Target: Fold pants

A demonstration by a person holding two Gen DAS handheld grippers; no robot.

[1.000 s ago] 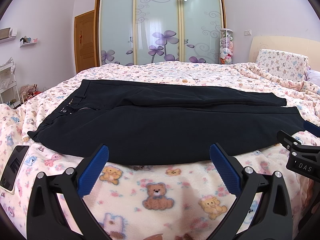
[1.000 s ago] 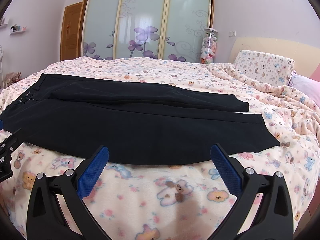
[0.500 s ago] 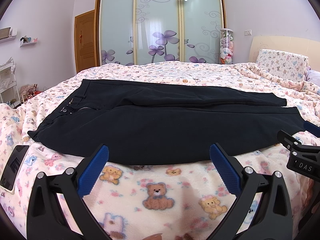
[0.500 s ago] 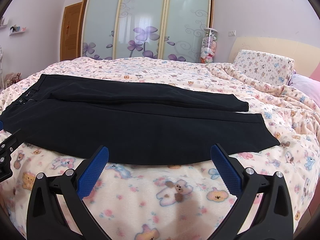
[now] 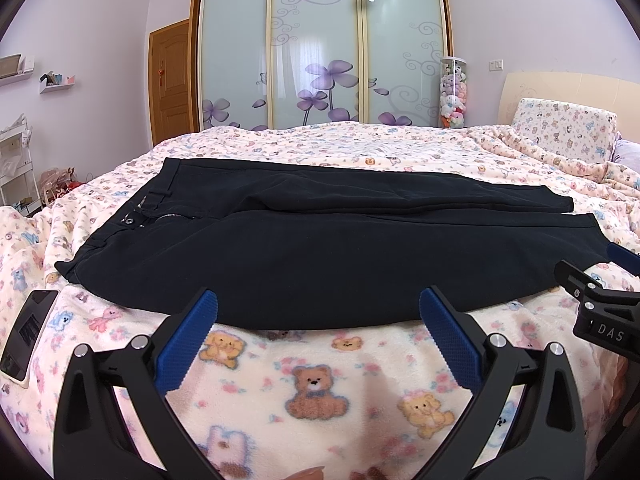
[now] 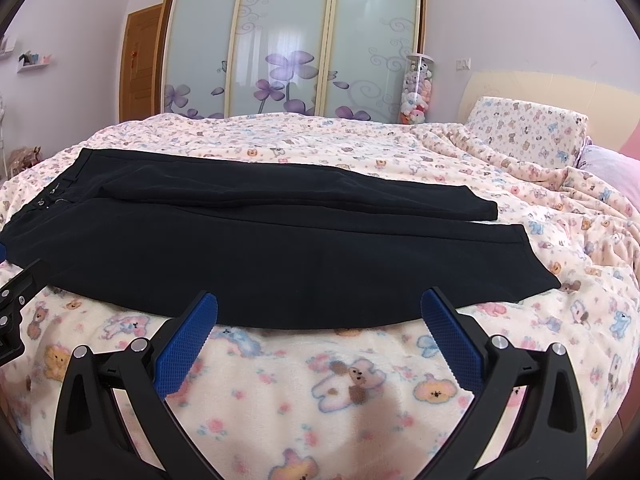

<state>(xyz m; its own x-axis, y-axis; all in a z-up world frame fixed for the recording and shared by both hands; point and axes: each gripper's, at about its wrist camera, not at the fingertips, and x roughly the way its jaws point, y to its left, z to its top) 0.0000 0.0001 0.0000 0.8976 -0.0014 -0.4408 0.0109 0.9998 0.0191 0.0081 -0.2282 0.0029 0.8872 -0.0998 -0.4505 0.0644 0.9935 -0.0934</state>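
Note:
Black pants (image 5: pixel 328 248) (image 6: pixel 256 256) lie flat across the bed, waistband to the left and leg hems to the right, the two legs side by side. My left gripper (image 5: pixel 318 308) hangs open just short of the pants' near edge, nothing between its blue pads. My right gripper (image 6: pixel 320 308) is also open at the near edge, farther toward the hems. Each gripper's black frame shows at the edge of the other's view: the right gripper's frame (image 5: pixel 600 312) and the left gripper's frame (image 6: pixel 12 312).
The bed is covered by a pink teddy-bear blanket (image 5: pixel 312 384) (image 6: pixel 352 392). A phone (image 5: pixel 28 332) lies on the blanket left of the waistband. A matching pillow (image 6: pixel 528 136) and headboard stand at the right. Wardrobe doors (image 5: pixel 320 52) are beyond the bed.

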